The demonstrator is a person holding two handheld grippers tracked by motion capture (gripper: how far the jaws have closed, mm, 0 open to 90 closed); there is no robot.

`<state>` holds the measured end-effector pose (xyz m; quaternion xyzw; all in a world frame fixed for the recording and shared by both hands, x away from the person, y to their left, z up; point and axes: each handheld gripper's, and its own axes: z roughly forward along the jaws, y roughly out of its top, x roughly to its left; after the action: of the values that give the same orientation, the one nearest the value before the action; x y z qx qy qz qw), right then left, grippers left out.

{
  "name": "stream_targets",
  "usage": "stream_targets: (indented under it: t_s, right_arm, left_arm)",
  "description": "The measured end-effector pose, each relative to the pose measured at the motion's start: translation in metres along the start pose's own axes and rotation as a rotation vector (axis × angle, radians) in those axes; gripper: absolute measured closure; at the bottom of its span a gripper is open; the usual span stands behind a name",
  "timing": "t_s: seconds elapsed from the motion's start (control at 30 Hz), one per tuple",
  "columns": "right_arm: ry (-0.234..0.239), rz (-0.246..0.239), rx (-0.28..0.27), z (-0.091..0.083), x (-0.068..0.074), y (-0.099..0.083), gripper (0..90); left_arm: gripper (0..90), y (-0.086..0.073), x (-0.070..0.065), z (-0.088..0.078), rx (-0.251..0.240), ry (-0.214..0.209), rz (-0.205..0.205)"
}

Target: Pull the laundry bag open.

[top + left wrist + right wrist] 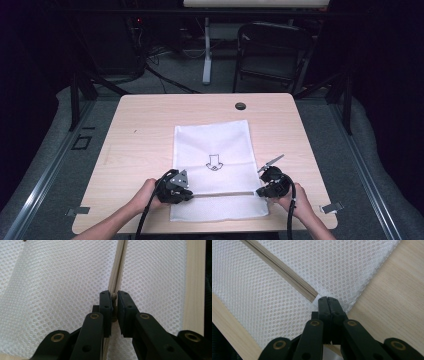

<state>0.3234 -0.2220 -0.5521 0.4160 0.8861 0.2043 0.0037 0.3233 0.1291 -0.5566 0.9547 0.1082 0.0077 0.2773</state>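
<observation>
A white mesh bag (212,140) lies flat on the wooden table (145,130), with a small arrow print (215,162) at its middle. A beige zipper (225,193) runs across its near part. My left gripper (190,194) sits at the zipper's left end. In the left gripper view its jaws (114,293) are shut on the zipper pull (114,301), and the zipper (118,265) runs away ahead of them. My right gripper (260,191) is at the zipper's right end. In the right gripper view it (327,298) is shut on the bag's edge (322,297), where the zipper (279,267) ends.
A black round grommet (240,106) sits in the table's far edge. A dark folding chair (270,50) and a white stand (206,55) are on the floor beyond the table. Bare wood lies left and right of the bag.
</observation>
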Motion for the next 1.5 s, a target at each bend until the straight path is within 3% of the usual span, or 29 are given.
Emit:
stream_targets:
  t_s: [0.1,0.63,0.93,1.03,1.07,1.1,1.13,1.2,1.23,1.3,1.33,1.5]
  right_arm:
    - [0.001,-0.002,0.002,0.000,0.000,0.000,90.0]
    - [0.006,0.017,-0.004,0.000,0.000,0.000,90.0]
    - [0.006,0.002,0.004,-0.001,0.000,0.000,90.0]
    - [0.007,-0.025,-0.004,0.000,-0.001,-0.001,88.7]
    - [0.005,-0.036,-0.022,0.000,-0.001,-0.002,83.1]
    - [0.054,-0.032,-0.024,-0.001,-0.002,-0.003,60.2]
    - [0.079,-0.046,-0.023,-0.003,-0.002,-0.001,50.3]
    - [0.008,-0.079,-0.065,-0.014,0.002,0.002,38.7]
    - [0.019,-0.068,-0.114,-0.022,0.002,0.002,33.5]
    - [-0.002,-0.055,-0.159,-0.037,0.001,0.001,21.4]
    - [-0.013,-0.047,-0.187,-0.043,0.000,-0.002,14.8]
    - [-0.084,-0.020,-0.217,-0.060,-0.010,-0.018,4.2]
  left_arm:
    - [83.1,-0.004,0.002,-0.004,0.012,0.010,0.005]
    - [82.9,-0.035,0.010,-0.029,0.008,0.051,-0.075]
    - [82.9,-0.039,0.010,-0.031,-0.012,0.034,-0.087]
    - [80.9,-0.039,0.012,-0.030,-0.020,0.023,-0.123]
    - [74.4,-0.039,0.013,-0.030,-0.022,0.012,-0.145]
    - [60.7,-0.039,0.014,-0.030,-0.032,-0.007,-0.174]
    - [52.0,-0.039,0.013,-0.032,-0.034,0.002,-0.182]
    - [38.9,-0.037,0.014,-0.037,-0.053,0.015,-0.217]
    - [31.3,-0.036,0.014,-0.041,-0.058,0.055,-0.250]
    - [16.0,-0.036,0.013,-0.050,-0.059,0.103,-0.274]
    - [15.0,-0.036,0.013,-0.054,-0.069,0.122,-0.288]
    - [9.2,-0.043,0.010,-0.074,-0.098,0.198,-0.373]
